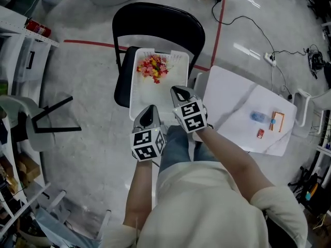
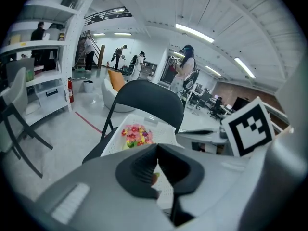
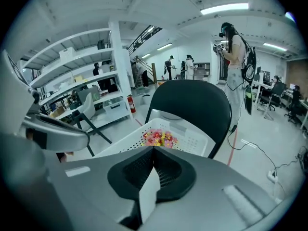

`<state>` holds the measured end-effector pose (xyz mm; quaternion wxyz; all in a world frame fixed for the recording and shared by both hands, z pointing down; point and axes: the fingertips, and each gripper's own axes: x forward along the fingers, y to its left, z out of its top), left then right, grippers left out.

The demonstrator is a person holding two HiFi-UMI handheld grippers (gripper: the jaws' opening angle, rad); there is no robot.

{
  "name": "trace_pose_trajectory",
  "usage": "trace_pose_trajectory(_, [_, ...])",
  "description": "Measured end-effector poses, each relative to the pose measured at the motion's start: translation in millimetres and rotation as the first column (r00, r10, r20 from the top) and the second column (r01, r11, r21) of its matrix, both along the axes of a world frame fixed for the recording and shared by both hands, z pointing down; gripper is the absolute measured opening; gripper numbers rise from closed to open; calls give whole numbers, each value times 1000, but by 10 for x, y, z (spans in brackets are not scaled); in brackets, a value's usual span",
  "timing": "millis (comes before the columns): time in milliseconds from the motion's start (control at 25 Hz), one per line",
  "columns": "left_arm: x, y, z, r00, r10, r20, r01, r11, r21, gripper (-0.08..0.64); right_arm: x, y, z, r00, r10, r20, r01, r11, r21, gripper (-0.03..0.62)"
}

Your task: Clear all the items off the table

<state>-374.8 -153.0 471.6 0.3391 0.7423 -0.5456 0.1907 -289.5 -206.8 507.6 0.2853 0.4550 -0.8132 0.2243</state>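
Observation:
A white perforated basket (image 1: 138, 98) rests on the seat of a black folding chair (image 1: 155, 15) and holds a bunch of colourful artificial flowers (image 1: 153, 67). My left gripper (image 1: 151, 109) hovers over the basket's near edge with its jaws shut and nothing in them. My right gripper (image 1: 179, 91) hangs just right of it, above the basket's near right corner, also shut and empty. To the right, a white table (image 1: 227, 94) carries a blue item (image 1: 258, 117), an orange-framed item (image 1: 278, 121) and a small red item (image 1: 260, 133). The flowers (image 2: 136, 134) show past the left gripper (image 2: 157, 147), and the flowers (image 3: 160, 137) past the right gripper (image 3: 154, 150).
A grey chair with black legs (image 1: 44, 122) stands at the left beside white shelving (image 1: 15, 40). A red line (image 1: 88, 43) crosses the floor, and cables run to a power strip (image 1: 269, 59) at the back right. Several people stand far off in the room.

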Motion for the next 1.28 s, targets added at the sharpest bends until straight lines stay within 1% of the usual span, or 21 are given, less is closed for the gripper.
trace_pose_trajectory(40, [25, 12, -22, 1000, 6, -2, -6, 1000, 1, 9, 46, 20, -46, 1000, 8, 3, -8, 1000, 4, -1])
trace_pose_trajectory(200, [107, 69, -104, 999, 38, 3, -38, 999, 6, 9, 220, 130, -222, 1000, 26, -9, -26, 999, 20, -2])
trace_pose_trajectory(360, [175, 118, -170, 999, 53, 4, -53, 999, 8, 8, 347, 262, -368, 999, 35, -4, -35, 999, 29, -2])
trace_pose_trajectory(560, [302, 165, -263, 995, 96, 6, -97, 995, 25, 8, 460, 406, -517, 998, 58, 32, -59, 998, 22, -2])
trace_pose_trajectory(640, [360, 171, -307, 993, 116, -5, -116, 993, 32, 8, 500, 449, -567, 997, 65, 45, -65, 998, 16, -2])
trace_pose_trajectory(760, [437, 188, -354, 992, 122, -30, -122, 992, 25, 8, 580, 506, -654, 995, 74, 61, -76, 997, 23, -2])
trace_pose_trajectory(840, [501, 200, -392, 990, 134, -30, -134, 991, 29, 8, 657, 542, -718, 994, 87, 69, -89, 995, 34, -2])
trace_pose_trajectory(1040, [732, 204, -512, 981, 195, -6, -195, 979, 55, 8, 919, 628, -834, 988, 135, 78, -140, 989, 53, -2])
trace_pose_trajectory(1200, [988, 233, -588, 967, 253, 14, -253, 965, 72, 8, 1148, 754, -885, 981, 155, 120, -162, 986, 50, -2])
trace_pose_trajectory(1280, [1143, 250, -607, 959, 281, 22, -282, 957, 75, 8, 1314, 813, -897, 978, 174, 112, -181, 982, 51, -2])
